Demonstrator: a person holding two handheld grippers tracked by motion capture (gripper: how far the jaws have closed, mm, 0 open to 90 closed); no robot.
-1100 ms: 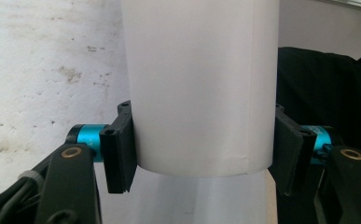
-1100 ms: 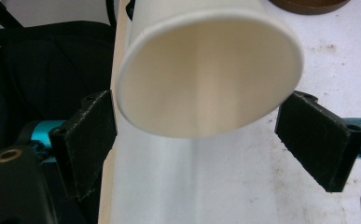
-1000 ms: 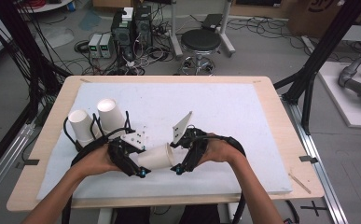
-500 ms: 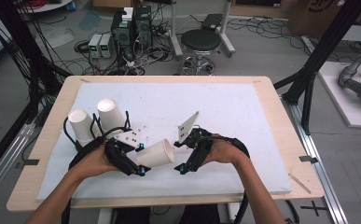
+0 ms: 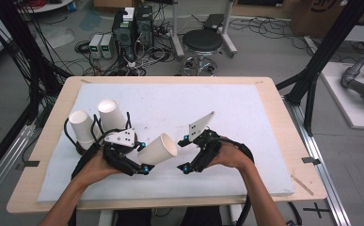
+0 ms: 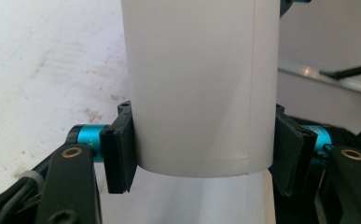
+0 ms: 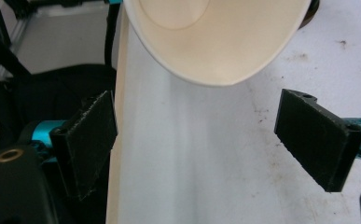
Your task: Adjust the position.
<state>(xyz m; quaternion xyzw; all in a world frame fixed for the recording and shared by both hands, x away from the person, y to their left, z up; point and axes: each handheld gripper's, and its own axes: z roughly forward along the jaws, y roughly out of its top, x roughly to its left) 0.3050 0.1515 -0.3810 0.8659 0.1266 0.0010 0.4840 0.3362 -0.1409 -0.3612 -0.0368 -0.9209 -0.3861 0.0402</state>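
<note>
My left gripper (image 5: 142,157) is shut on a white paper cup (image 5: 157,149), which it holds on its side above the white mat with the open mouth toward the right. In the left gripper view both black pads (image 6: 120,156) press the cup's wall (image 6: 201,88). My right gripper (image 5: 183,154) stands open just right of the cup's mouth, jaws wide apart with nothing between them. Its own view shows the cup's rim and inside (image 7: 215,37) just beyond the two spread pads (image 7: 315,135).
Two more white paper cups (image 5: 82,126) (image 5: 112,115) stand upside down at the mat's left, behind my left hand. The white mat (image 5: 245,113) covers most of the wooden table (image 5: 283,117). Off the table's far edge are a stool (image 5: 203,42) and electronics on the floor.
The left gripper has lifted and tipped the cup further, mouth rising toward the right. The right gripper has drawn back slightly from the cup's rim and stays open.
</note>
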